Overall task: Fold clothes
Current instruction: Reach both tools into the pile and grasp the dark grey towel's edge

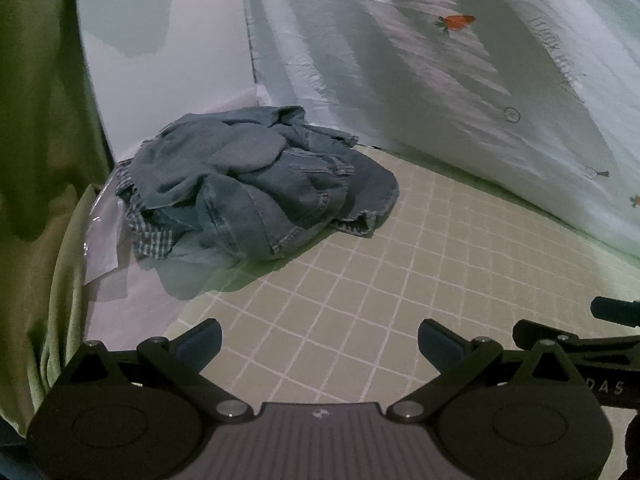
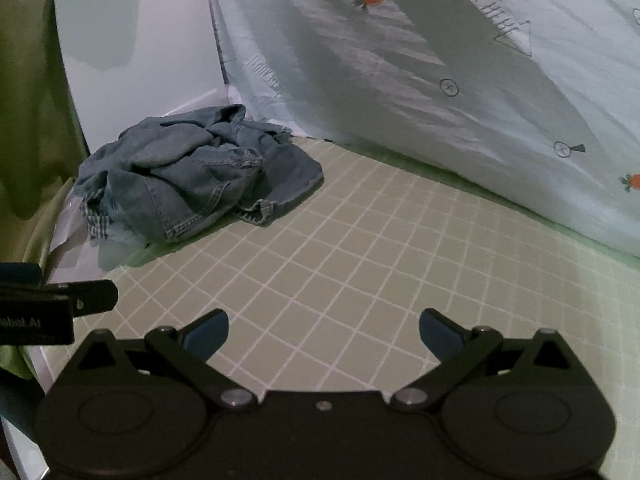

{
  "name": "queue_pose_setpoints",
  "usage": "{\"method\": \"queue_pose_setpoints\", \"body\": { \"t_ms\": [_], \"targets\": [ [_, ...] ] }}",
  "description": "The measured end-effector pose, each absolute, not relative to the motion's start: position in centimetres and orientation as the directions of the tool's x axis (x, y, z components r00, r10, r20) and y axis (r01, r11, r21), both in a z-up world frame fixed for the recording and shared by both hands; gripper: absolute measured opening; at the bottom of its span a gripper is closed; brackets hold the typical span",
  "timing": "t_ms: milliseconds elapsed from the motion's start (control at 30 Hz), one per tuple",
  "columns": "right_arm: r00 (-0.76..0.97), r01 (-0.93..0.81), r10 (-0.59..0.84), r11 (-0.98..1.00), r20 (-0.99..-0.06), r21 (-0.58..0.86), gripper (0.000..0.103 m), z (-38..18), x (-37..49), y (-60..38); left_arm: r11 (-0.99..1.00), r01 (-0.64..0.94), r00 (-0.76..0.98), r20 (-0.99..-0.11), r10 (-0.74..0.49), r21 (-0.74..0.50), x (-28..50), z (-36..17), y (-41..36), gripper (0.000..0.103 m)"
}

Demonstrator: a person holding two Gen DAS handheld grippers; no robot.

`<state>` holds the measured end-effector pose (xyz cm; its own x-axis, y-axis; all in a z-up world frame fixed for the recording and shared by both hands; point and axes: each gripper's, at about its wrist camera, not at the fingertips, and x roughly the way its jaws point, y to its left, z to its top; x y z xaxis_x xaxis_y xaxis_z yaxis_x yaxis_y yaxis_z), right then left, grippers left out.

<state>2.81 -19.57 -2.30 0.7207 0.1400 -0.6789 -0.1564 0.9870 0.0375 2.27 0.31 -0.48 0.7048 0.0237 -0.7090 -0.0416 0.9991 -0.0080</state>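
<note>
A crumpled heap of blue denim clothes [image 1: 256, 184] lies at the far left of a beige checked mat [image 1: 400, 280], with a checked cloth [image 1: 150, 236] poking out underneath. In the right wrist view the same denim heap [image 2: 192, 176] sits at the back left of the mat [image 2: 360, 260]. My left gripper [image 1: 320, 340] is open, well short of the heap, nothing between its fingers. My right gripper [image 2: 324, 330] is also open and empty over the mat. Each gripper shows at the edge of the other's view.
A white sheet printed with carrots [image 1: 460, 80] rises along the back and right of the mat. A white wall [image 1: 168, 60] stands behind the heap. Green fabric [image 1: 36, 160] hangs at the left, with clear plastic [image 1: 102, 240] beside the heap.
</note>
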Motion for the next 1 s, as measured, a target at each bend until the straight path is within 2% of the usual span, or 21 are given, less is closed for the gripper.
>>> {"method": "queue_pose_setpoints", "body": {
  "t_ms": [300, 533, 700, 867, 900, 933, 1000],
  "targets": [
    [0.729, -0.175, 0.139, 0.984, -0.671, 0.013, 0.103, -1.7, 7.2, -18.1, 0.995, -0.102, 0.727, -0.682, 0.078, 0.005, 6.3, 0.9, 2.9, 0.103],
    [0.744, -0.189, 0.144, 0.982, -0.652, 0.001, 0.103, -0.8, 13.8, -15.9, 0.974, -0.226, 0.724, -0.672, 0.156, -0.018, 12.6, 1.8, 8.4, 0.103],
    [0.727, -0.187, 0.162, 0.982, -0.667, 0.035, 0.103, -1.5, 20.1, -13.7, 0.936, -0.349, 0.679, -0.702, 0.214, -0.053, 17.9, 1.0, 13.8, 0.103],
    [0.68, -0.182, 0.19, 0.979, -0.708, 0.088, 0.101, -4.6, 26.4, -11.2, 0.898, -0.425, 0.625, -0.755, 0.201, -0.113, 21.4, -1.4, 17.6, 0.101],
    [0.667, -0.175, 0.192, 0.98, -0.72, 0.099, 0.098, -5.5, 27.6, -10.8, 0.895, -0.427, 0.624, -0.759, 0.185, -0.132, 21.6, -1.8, 17.9, 0.1],
    [0.652, -0.167, 0.193, 0.98, -0.733, 0.109, 0.096, -6.5, 28.9, -10.4, 0.891, -0.428, 0.623, -0.763, 0.169, -0.152, 21.9, -2.2, 18.2, 0.094],
    [0.614, -0.135, 0.179, 0.983, -0.769, 0.122, 0.086, -8.5, 31.2, -10.0, 0.882, -0.43, 0.622, -0.771, 0.137, -0.19, 22.4, -3.1, 18.9, 0.083]
  ]
}}
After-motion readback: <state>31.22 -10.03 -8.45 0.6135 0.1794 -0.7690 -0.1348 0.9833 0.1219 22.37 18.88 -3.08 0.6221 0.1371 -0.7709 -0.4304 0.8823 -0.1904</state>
